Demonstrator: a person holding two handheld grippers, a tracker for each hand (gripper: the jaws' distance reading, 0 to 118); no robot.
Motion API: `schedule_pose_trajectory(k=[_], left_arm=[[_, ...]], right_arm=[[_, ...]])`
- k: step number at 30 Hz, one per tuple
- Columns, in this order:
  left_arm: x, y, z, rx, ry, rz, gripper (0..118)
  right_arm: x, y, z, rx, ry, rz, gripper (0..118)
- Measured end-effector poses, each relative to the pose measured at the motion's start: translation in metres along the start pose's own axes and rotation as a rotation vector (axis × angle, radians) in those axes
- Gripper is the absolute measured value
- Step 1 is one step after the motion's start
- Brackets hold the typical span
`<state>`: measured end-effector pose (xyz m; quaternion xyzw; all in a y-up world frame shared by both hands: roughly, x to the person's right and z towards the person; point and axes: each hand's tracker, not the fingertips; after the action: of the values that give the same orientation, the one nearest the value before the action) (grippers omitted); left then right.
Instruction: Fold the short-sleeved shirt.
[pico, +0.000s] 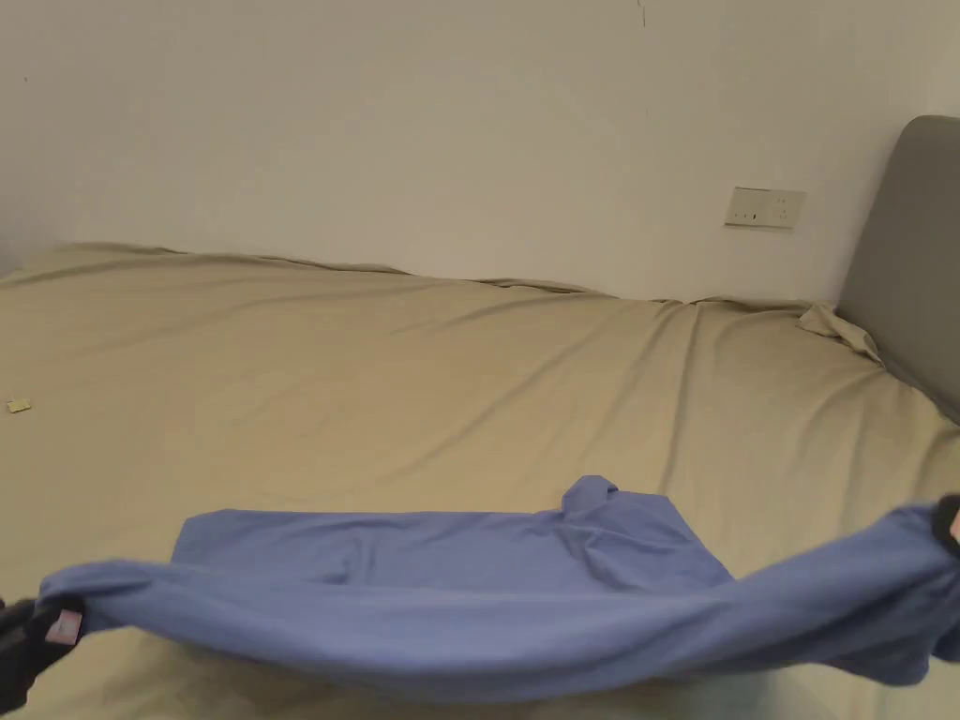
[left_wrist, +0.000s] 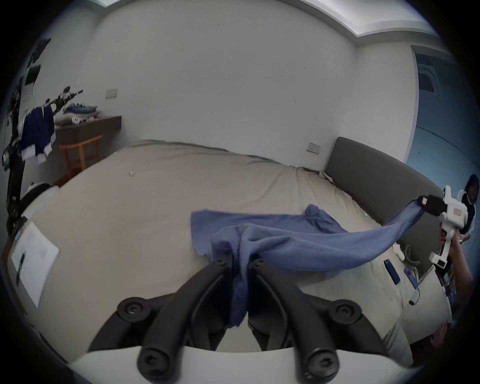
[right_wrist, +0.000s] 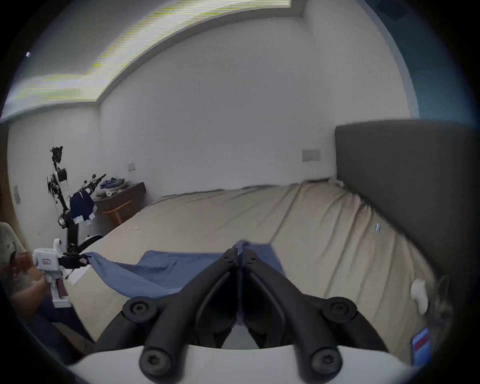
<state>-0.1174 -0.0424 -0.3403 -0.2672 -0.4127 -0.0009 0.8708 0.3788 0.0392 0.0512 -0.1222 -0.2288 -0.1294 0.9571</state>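
Note:
A blue short-sleeved shirt lies partly on the tan bed sheet, its near edge lifted and stretched between both grippers. My left gripper is shut on the shirt's left end at the lower left of the head view. In the left gripper view its jaws pinch a bunched fold of the shirt. My right gripper holds the right end at the frame's right edge. In the right gripper view its jaws are pressed together on the shirt.
A grey headboard stands at the bed's right end and a white wall runs behind the bed. A small scrap lies on the sheet at far left. Small devices rest near the bed's right side.

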Motion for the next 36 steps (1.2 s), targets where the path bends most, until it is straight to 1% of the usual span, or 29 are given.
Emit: schedule_pose_trajectory(k=[1, 2, 3, 5, 6, 7, 8, 10, 11, 13, 14, 15, 16, 17, 18, 19, 20, 21, 22, 24, 27, 29, 30, 31, 32, 33, 34, 35, 36], left_arm=[[0.0, -0.012, 0.006, 0.0, 0.014, -0.008, 9], [-0.001, -0.019, 0.01, -0.015, 0.01, -0.009, 9], [-0.001, -0.031, 0.014, -0.037, 0.009, -0.015, 9], [-0.005, -0.054, 0.02, -0.071, -0.006, -0.015, 9], [-0.006, -0.064, 0.023, -0.086, -0.004, -0.003, 9], [-0.009, -0.074, 0.025, -0.112, -0.021, 0.016, 9], [-0.011, -0.083, 0.026, -0.132, -0.029, 0.018, 9], [-0.015, -0.101, 0.029, -0.146, -0.031, 0.017, 9], [-0.017, -0.109, 0.03, -0.153, -0.032, 0.026, 9], [-0.022, -0.123, 0.029, -0.18, -0.049, 0.037, 9], [-0.022, -0.129, 0.028, -0.182, -0.037, 0.026, 9], [-0.022, -0.133, 0.026, -0.189, -0.031, 0.023, 13], [-0.024, -0.137, 0.024, -0.218, -0.051, 0.027, 23], [-0.022, -0.139, 0.023, -0.22, -0.013, 0.012, 36], [-0.021, -0.139, 0.025, -0.225, 0.044, 0.007, 59], [-0.021, -0.138, 0.029, -0.23, 0.066, 0.025, 88], [-0.02, -0.136, 0.034, -0.219, 0.085, 0.048, 91], [-0.018, -0.133, 0.044, -0.185, 0.097, 0.083, 91], [-0.012, -0.13, 0.054, -0.138, 0.094, 0.093, 91], [0.009, -0.122, 0.07, -0.065, 0.162, 0.087, 91], [0.052, -0.12, 0.09, 0.028, 0.208, -0.008, 91], [0.084, -0.13, 0.095, 0.096, 0.268, -0.077, 91], [0.083, -0.146, 0.092, 0.114, 0.283, -0.084, 90], [0.095, -0.154, 0.09, 0.109, 0.301, -0.085, 77], [0.103, -0.16, 0.088, 0.112, 0.292, -0.073, 49], [0.11, -0.167, 0.084, 0.113, 0.3, -0.061, 12], [0.114, -0.172, 0.081, 0.11, 0.31, -0.032, 1], [0.116, -0.176, 0.079, 0.107, 0.304, -0.002, 0], [0.114, -0.177, 0.077, 0.072, 0.261, 0.02, 0]], right_arm=[[-0.001, -0.015, 0.009, -0.027, 0.002, -0.024, 4], [-0.001, -0.03, 0.016, -0.029, -0.025, -0.04, 4], [0.001, -0.045, 0.021, -0.075, -0.003, -0.054, 4], [0.002, -0.072, 0.035, -0.099, -0.037, -0.06, 4], [0.005, -0.084, 0.04, -0.149, -0.021, -0.083, 4], [0.007, -0.098, 0.047, -0.155, -0.05, -0.109, 4], [0.01, -0.108, 0.051, -0.18, -0.034, -0.143, 4], [0.013, -0.131, 0.058, -0.216, -0.08, -0.15, 4], [0.016, -0.14, 0.059, -0.245, -0.069, -0.156, 4], [0.023, -0.156, 0.061, -0.265, -0.096, -0.188, 4], [0.026, -0.163, 0.06, -0.274, -0.09, -0.186, 4], [0.027, -0.17, 0.058, -0.281, -0.097, -0.186, 4], [0.029, -0.176, 0.056, -0.293, -0.093, -0.178, 11], [0.031, -0.18, 0.055, -0.338, -0.09, -0.166, 25], [0.03, -0.182, 0.054, -0.376, -0.132, -0.14, 42], [0.026, -0.183, 0.054, -0.402, -0.199, -0.09, 67], [0.021, -0.182, 0.057, -0.398, -0.251, -0.059, 75], [0.026, -0.185, 0.062, -0.381, -0.253, -0.04, 76], [0.019, -0.181, 0.067, -0.354, -0.243, -0.016, 76], [-0.004, -0.17, 0.075, -0.288, -0.242, 0.026, 77], [-0.043, -0.162, 0.085, -0.178, -0.241, 0.082, 83], [-0.066, -0.165, 0.083, -0.124, -0.258, 0.097, 83], [-0.076, -0.168, 0.083, -0.111, -0.262, 0.095, 81], [-0.085, -0.173, 0.081, -0.111, -0.255, 0.092, 71], [-0.09, -0.177, 0.079, -0.107, -0.232, 0.099, 46], [-0.095, -0.181, 0.074, -0.119, -0.22, 0.108, 13], [-0.1, -0.185, 0.069, -0.149, -0.232, 0.138, 3], [-0.103, -0.187, 0.067, -0.163, -0.226, 0.136, 3], [-0.102, -0.187, 0.065, -0.213, -0.183, 0.108, 3]])
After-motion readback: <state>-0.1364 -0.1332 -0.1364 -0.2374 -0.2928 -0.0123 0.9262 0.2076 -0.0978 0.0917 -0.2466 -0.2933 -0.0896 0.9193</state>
